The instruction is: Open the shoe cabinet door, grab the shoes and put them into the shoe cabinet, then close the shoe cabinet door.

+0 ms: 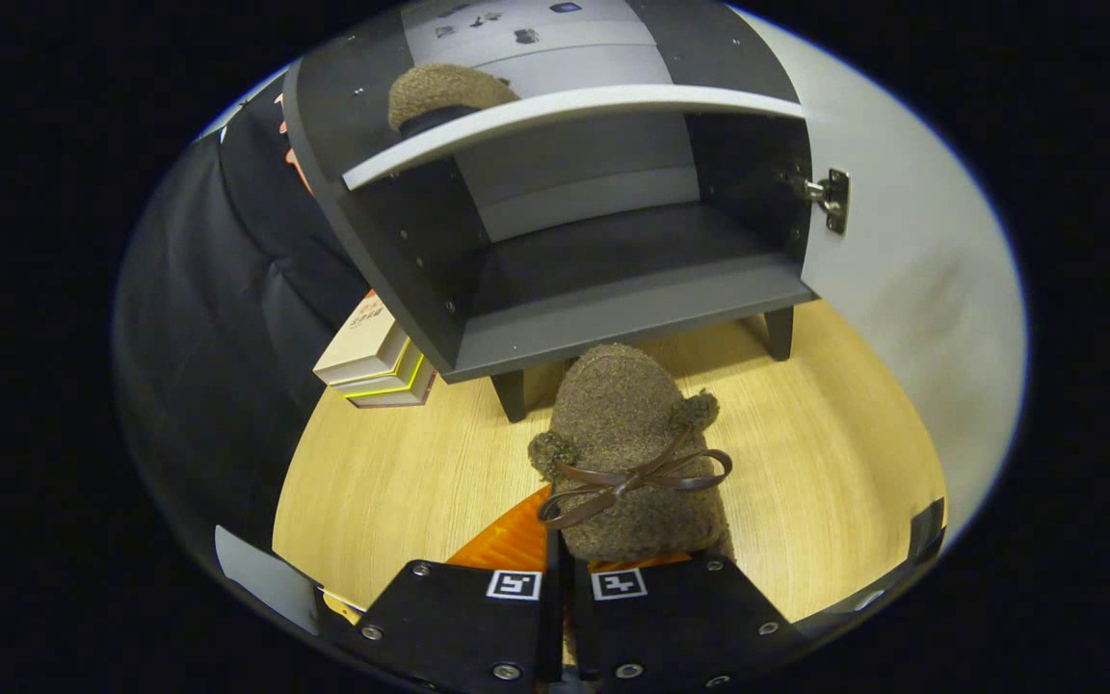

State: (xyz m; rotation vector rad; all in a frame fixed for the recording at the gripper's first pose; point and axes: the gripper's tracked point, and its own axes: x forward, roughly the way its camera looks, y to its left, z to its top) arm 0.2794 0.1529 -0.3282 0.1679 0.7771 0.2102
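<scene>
Your gripper has its two fingers drawn almost together, clamped on the heel end of a brown fuzzy shoe, which sticks out straight ahead of them. The shoe has small pompom ears at its sides and a thin brown leather bow tied across its top. Under it you can see a strip of orange ribbed mat on the pale wooden floor.

Just beyond the toe of the shoe stands the dark grey shoe cabinet on short legs. Its door is swung open to the right, with the metal hinge showing on the inner edge. The lower compartment lies bare. Above its white-edged shelf, a second brown fuzzy shoe sits at the left side of the upper compartment.

A stack of books rests on the floor beside the cabinet's left wall.
</scene>
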